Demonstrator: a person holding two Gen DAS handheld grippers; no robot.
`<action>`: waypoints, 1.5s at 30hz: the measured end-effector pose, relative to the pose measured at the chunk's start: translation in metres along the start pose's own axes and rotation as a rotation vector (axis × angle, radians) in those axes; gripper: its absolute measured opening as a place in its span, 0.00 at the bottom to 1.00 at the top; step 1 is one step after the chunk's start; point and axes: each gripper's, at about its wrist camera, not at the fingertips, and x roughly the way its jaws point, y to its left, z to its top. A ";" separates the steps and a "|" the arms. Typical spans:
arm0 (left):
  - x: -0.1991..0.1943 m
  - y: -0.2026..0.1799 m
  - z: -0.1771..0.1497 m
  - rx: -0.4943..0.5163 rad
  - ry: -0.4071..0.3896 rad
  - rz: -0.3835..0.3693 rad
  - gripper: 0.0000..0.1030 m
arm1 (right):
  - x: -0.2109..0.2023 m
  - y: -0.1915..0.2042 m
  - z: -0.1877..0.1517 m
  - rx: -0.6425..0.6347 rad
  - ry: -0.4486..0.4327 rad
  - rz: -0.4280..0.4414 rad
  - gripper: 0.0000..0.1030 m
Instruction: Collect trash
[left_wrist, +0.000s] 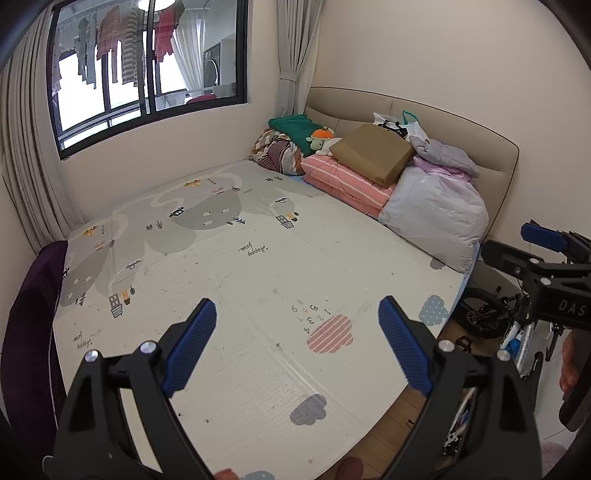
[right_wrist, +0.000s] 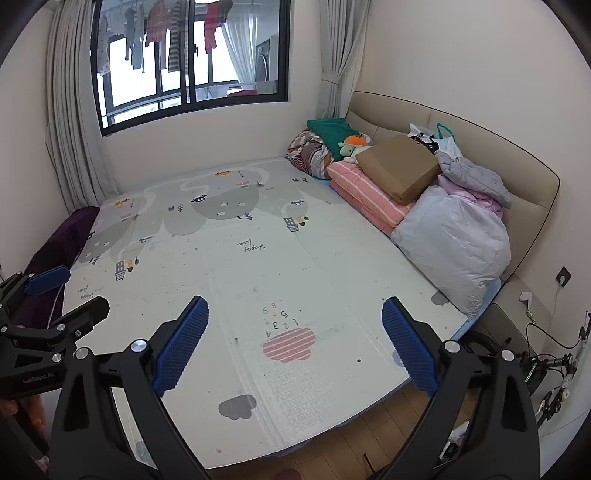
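My left gripper (left_wrist: 297, 310) is open and empty, held above the near part of a bed covered by a patterned play mat (left_wrist: 236, 258). My right gripper (right_wrist: 295, 310) is open and empty too, over the same mat (right_wrist: 236, 266). Each gripper shows at the edge of the other's view: the right one (left_wrist: 546, 240) at the right, the left one (right_wrist: 48, 280) at the left. No distinct piece of trash shows on the mat; only small dark specks dot it. A crumpled white scrap (right_wrist: 525, 296) lies on the ledge beside the bed at the right.
At the bed's head lie folded quilts (left_wrist: 343, 177), a brown cardboard box (left_wrist: 373, 153), a bagged duvet (left_wrist: 436, 214), plush toys and carrier bags (left_wrist: 406, 125). A small bicycle (left_wrist: 491, 317) stands right of the bed. A purple cloth (right_wrist: 62, 243) drapes the left edge. Window and curtains behind.
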 end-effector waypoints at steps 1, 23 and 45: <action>0.004 -0.004 0.004 -0.007 0.005 0.002 0.87 | 0.002 -0.004 0.004 0.005 0.002 -0.003 0.89; 0.064 -0.043 0.082 0.101 0.036 -0.148 0.88 | 0.028 -0.050 0.045 0.157 -0.005 -0.121 0.89; 0.074 -0.038 0.095 0.136 0.038 -0.181 0.88 | 0.026 -0.037 0.051 0.164 -0.016 -0.179 0.89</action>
